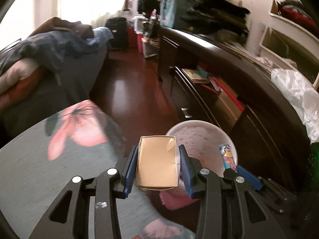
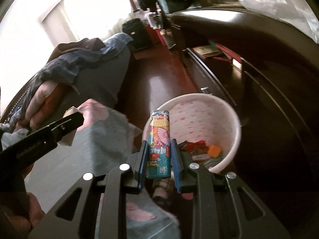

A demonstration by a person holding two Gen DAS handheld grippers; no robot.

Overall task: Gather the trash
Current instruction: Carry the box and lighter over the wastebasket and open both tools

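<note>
One box (image 1: 157,163) – one tube (image 2: 160,144) – one bin (image 2: 235,119).

Your left gripper (image 1: 157,165) clamps a matt tan cardboard box (image 1: 157,162) between ribbed blue pads; your right gripper (image 2: 158,162) pinches a glossy printed can (image 2: 159,145). The pink-dotted wastebasket (image 2: 229,107) looks like smooth plastic. The floor (image 1: 127,91) is polished reddish wood, the flowered bedcover (image 1: 59,159) soft matt cloth.
</note>
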